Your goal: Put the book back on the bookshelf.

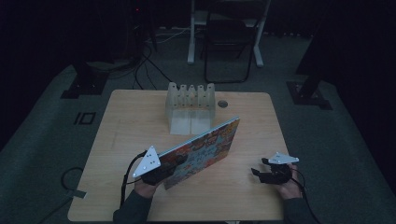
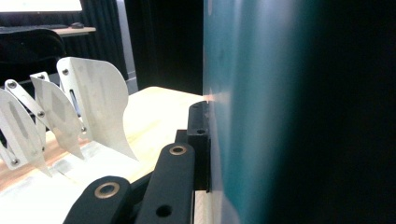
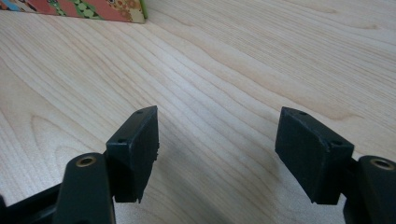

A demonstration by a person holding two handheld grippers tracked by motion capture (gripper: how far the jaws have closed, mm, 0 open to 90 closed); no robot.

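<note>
Left gripper [image 1: 173, 164], lower left of high view, clamped on tilted colourful book [image 1: 205, 145] (frame centre, before clear rack [image 1: 190, 108]). Right gripper [image 1: 259, 167], lower right, jaws apart, empty over wooden table [image 1: 243, 196].

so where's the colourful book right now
In the high view the colourful book stands tilted at the table's middle, held at its near-left corner by the left hand-held gripper, just before the clear rack.
</note>
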